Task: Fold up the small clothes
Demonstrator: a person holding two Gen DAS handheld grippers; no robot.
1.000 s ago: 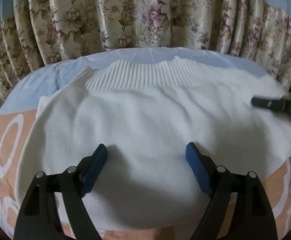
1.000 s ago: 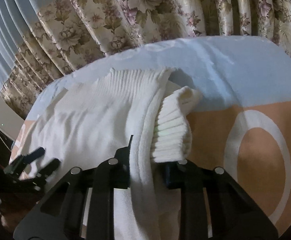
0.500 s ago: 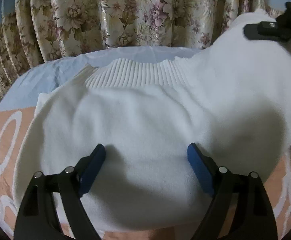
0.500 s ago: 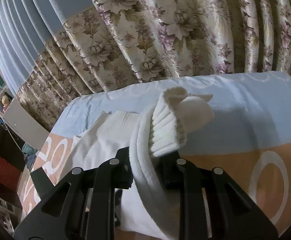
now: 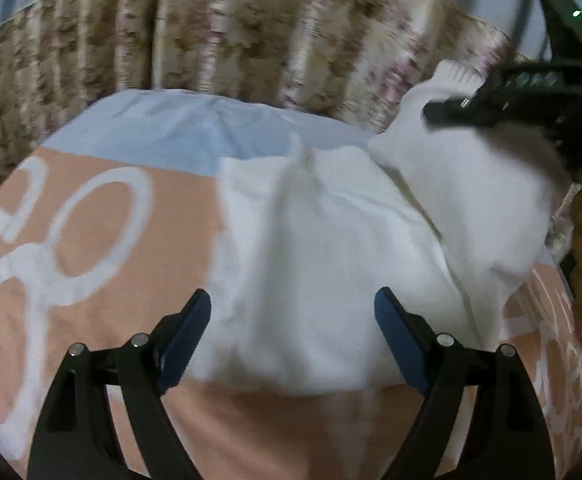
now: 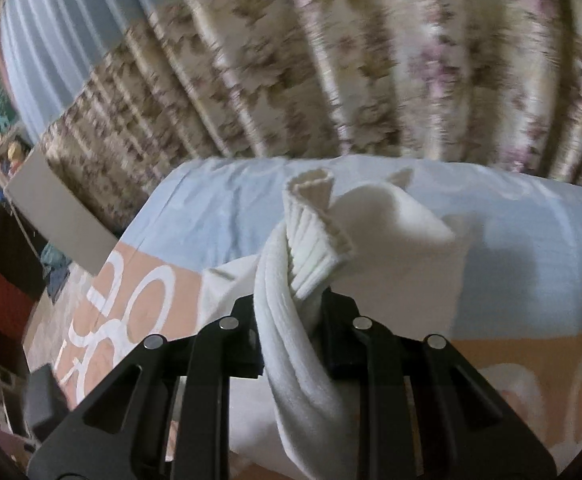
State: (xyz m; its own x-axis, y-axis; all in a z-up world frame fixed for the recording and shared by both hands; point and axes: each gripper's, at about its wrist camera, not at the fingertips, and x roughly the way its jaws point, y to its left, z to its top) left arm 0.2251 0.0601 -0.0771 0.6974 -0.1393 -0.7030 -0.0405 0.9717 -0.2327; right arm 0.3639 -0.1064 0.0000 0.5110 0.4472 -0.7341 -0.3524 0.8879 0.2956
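Folding the white sweater on the bed

My right gripper is pinching its bunched sleeve; my left gripper is hovering with jaws wide apart.

1. my left wrist camera sits just behind the left gripper and looks forward and down along its two blue-padded fingers, close over the white sweater on the bedspread.
2. it faces the floral curtain at the far edge; the frame is blurred.
3. my right wrist camera sits just behind the right gripper, very near the bunched sweater between its fingers, and is tilted, so the bedspread slopes.
4. it faces the same curtain.
5. both views share the sweater, bedspread and curtain; the left view also catches the right gripper at its upper right.
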